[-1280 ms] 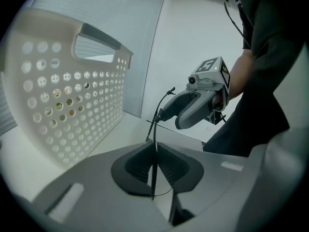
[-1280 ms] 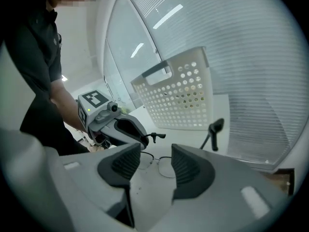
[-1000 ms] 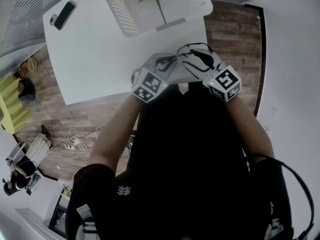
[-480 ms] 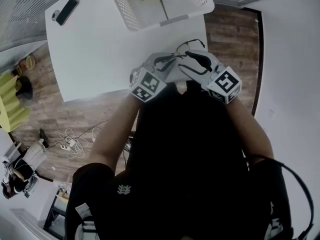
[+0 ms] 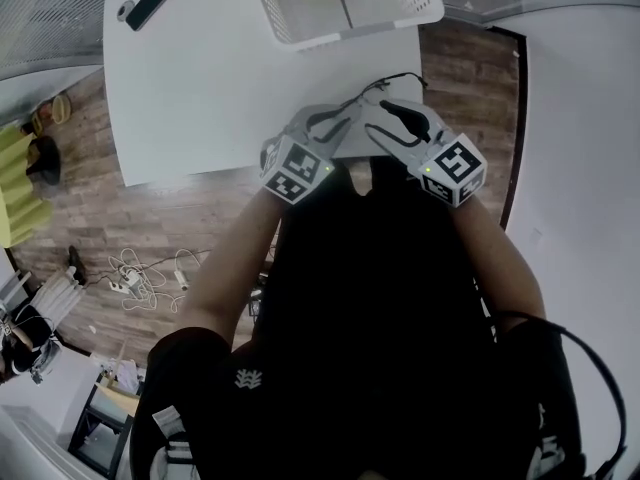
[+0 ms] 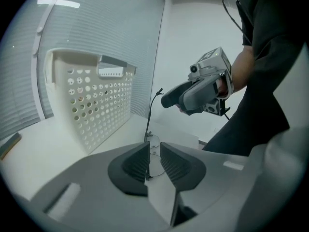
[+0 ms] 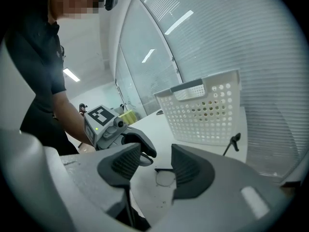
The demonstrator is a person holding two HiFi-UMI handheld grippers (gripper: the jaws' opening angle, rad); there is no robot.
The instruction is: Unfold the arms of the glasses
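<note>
Thin wire glasses (image 5: 385,81) sit between my two grippers above the white table's (image 5: 200,78) near edge. In the left gripper view the frame (image 6: 153,146) runs through the narrow gap of my left gripper (image 6: 153,161), lying along the left pad, while one arm (image 6: 150,115) stands up. Those jaws have just been opening, and the right pad is clear of the wire. My right gripper (image 7: 157,166) stands wide open, with a lens (image 7: 165,178) seen past its jaws and the arm tip (image 7: 233,141) off to the right. Both grippers (image 5: 340,118) (image 5: 385,111) point at each other.
A white perforated basket (image 5: 420,3) holding a plant stands at the table's far side, close behind the glasses. A dark phone (image 5: 150,3) lies at the far left corner. Wooden floor with cables (image 5: 140,273) shows beside the table.
Both hands have shifted a little with the glasses still between them. The view has swung, so the basket and phone now lie further right.
</note>
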